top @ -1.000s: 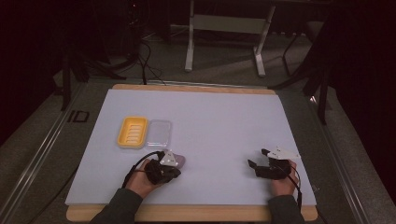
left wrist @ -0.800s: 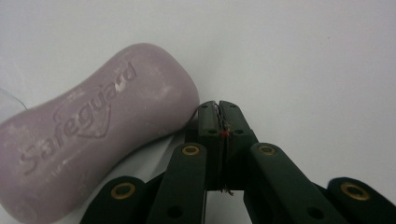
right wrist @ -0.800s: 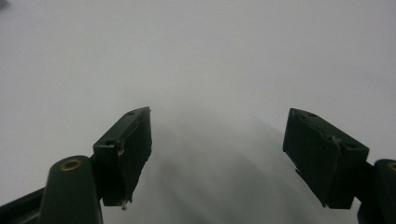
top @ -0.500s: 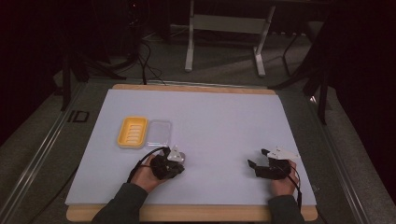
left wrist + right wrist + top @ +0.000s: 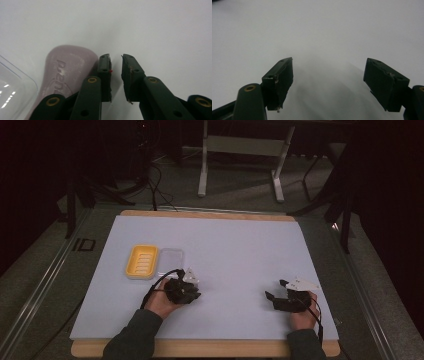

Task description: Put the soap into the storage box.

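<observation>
A pale pink bar of soap (image 5: pixel 67 72) lies on the white table top, touching the outer side of my left gripper's left jaw. My left gripper (image 5: pixel 116 58) has its jaws nearly together with only a narrow gap and nothing between them. In the high view it (image 5: pixel 192 294) rests low on the table, just in front of a yellow soap dish (image 5: pixel 142 261) and a clear lid (image 5: pixel 170 257). The lid's corner (image 5: pixel 12 92) shows beside the soap. My right gripper (image 5: pixel 274 289) sits at the table's front right, with its jaws (image 5: pixel 328 67) wide apart over bare table.
The white table top (image 5: pixel 235 250) has a wooden rim along its front edge (image 5: pixel 200 349). Beyond the far edge stand a metal frame (image 5: pixel 240 150) and trailing cables on a dark floor.
My left hand has slid its gripper a little forward and to the right. The right gripper has stayed where it was.
</observation>
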`<state>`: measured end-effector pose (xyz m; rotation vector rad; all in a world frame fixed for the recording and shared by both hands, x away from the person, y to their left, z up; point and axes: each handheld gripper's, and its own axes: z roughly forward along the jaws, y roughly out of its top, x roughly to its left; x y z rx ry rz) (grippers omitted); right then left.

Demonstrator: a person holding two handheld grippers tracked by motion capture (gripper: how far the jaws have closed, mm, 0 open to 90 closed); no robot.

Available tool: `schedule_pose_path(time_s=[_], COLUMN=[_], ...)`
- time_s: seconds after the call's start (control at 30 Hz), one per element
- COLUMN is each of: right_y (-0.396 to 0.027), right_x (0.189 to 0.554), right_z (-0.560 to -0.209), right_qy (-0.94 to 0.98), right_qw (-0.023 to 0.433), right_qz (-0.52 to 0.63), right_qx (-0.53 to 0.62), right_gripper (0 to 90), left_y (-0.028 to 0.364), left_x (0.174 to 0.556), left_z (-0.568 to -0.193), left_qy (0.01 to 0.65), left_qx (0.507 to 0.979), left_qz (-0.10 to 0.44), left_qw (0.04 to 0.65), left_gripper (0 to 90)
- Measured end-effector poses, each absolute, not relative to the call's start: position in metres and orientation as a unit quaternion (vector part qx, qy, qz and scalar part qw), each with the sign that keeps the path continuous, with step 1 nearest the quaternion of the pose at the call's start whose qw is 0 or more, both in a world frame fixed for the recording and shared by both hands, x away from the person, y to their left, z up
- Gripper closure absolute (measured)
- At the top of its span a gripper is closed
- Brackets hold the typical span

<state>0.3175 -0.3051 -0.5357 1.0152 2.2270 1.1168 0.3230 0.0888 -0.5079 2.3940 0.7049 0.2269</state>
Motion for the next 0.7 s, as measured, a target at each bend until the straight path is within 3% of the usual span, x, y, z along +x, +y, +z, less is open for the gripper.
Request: schedule_pose_path(time_s=[0.27,0.43,0.6,0.7], right_y=[-0.305,-0.305,-0.305,-0.305], right_x=[0.318,0.318,0.318,0.318], right_z=[-0.536,-0.536,-0.536,-0.536], right_qy=[0.807,0.808,0.808,0.808], right_qw=[0.223,0.223,0.223,0.223], right_qz=[0.404,0.403,0.403,0.403], right_qx=[0.368,0.367,0.367,0.367], right_gripper=[23.3,23.3,23.3,23.3], left_y=[0.107,0.112,0.113,0.112], left_x=[0.327,0.333,0.339,0.341], left_z=[-0.485,-0.482,-0.485,-0.489], left_qy=[0.269,0.286,0.298,0.291], left_qx=[0.903,0.905,0.907,0.915], left_qz=[0.083,0.096,0.105,0.103], left_qw=[0.324,0.298,0.278,0.261], left_gripper=[59.3,49.1,33.2,30.7])
